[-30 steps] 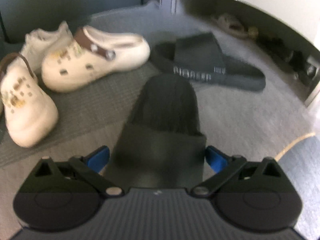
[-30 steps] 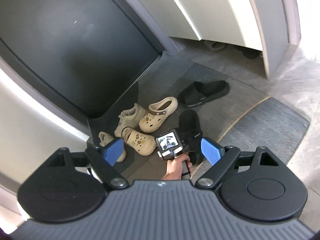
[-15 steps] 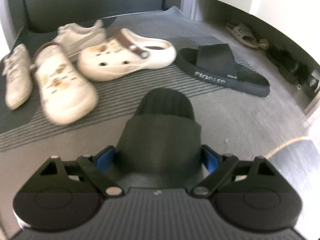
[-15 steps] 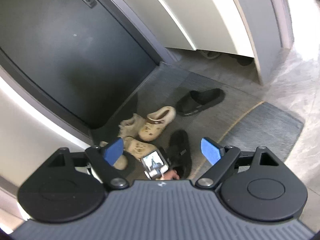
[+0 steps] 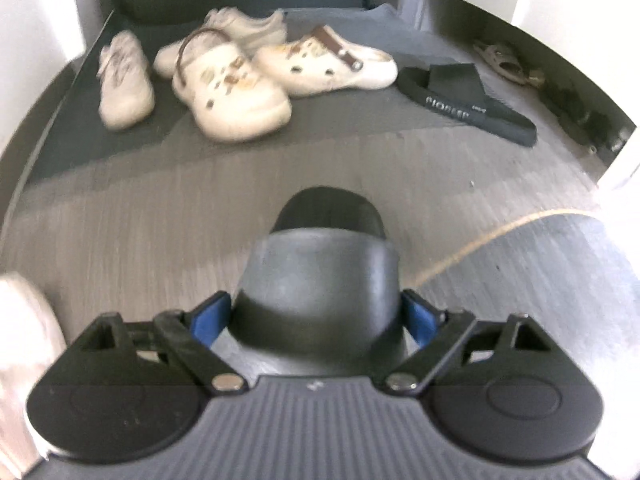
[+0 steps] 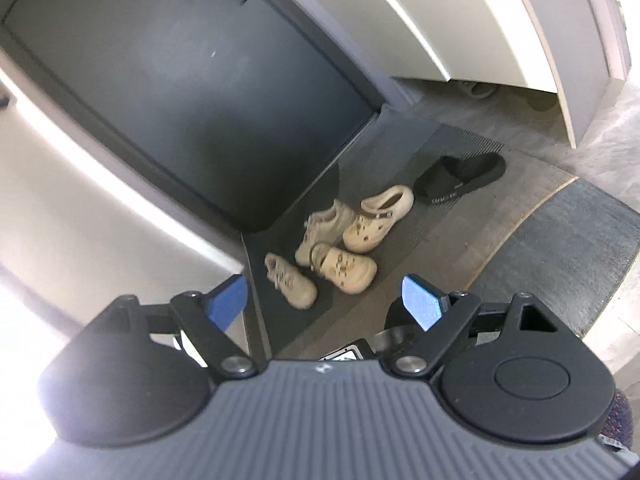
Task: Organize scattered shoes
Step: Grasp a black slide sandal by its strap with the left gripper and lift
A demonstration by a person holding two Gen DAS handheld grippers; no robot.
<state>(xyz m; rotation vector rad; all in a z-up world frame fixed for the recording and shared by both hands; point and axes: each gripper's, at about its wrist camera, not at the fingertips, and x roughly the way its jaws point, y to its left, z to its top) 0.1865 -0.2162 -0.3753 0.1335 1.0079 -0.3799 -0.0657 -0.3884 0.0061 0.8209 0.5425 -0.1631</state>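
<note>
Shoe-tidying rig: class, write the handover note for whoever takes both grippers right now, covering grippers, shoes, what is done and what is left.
Left gripper: closed across the strap of one black slide, lifted clear of the mat.
Right gripper: open, empty, held high above the shoes.
On the mat: the matching black slide, two cream clogs and two beige sneakers, unpaired and at odd angles.
Done: one slide picked up.
Left: set it by its mate, then line up clogs and sneakers.
</note>
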